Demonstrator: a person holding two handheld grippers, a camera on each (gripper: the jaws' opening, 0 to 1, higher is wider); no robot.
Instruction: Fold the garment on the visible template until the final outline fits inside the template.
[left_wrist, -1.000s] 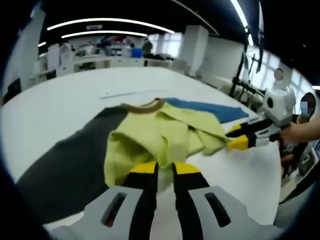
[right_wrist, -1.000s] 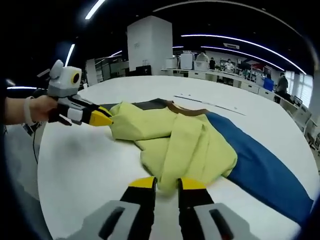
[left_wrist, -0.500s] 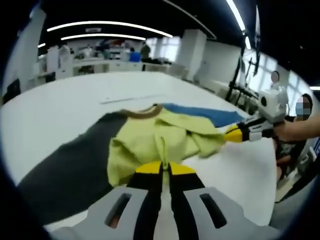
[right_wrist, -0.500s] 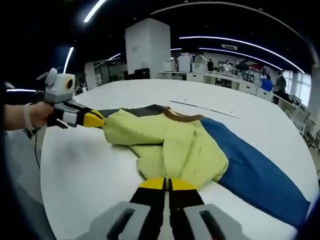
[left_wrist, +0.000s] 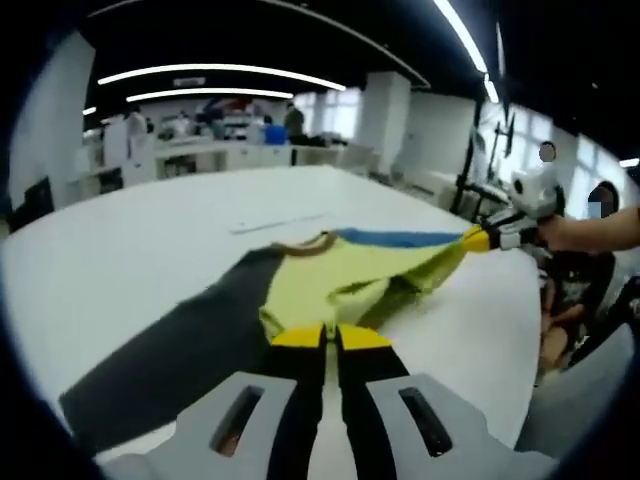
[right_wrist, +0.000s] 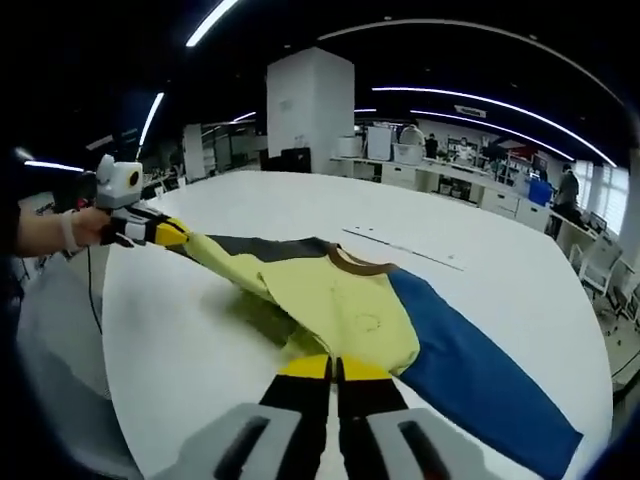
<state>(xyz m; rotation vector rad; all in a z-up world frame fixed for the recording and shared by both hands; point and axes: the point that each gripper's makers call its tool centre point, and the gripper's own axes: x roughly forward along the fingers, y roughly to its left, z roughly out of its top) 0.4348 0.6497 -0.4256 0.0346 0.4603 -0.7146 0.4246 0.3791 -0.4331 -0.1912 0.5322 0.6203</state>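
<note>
A yellow-bodied garment (left_wrist: 345, 275) with a brown collar (right_wrist: 352, 261), one dark grey sleeve (left_wrist: 170, 345) and one blue sleeve (right_wrist: 470, 365) lies on the white worktop (left_wrist: 130, 240); the left gripper (left_wrist: 331, 336) has its fingers pinched together on the near hem of the yellow cloth; the right gripper (right_wrist: 333, 368) likewise clamps the hem at its end, the hem pulled out between the two; a person's hand (right_wrist: 40, 228) holds the left gripper at far left in the right gripper view.

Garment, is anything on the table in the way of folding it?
Nothing visible is. Both tongs, left and right, are already shut on the garment, and the white table around it is bare.
</note>
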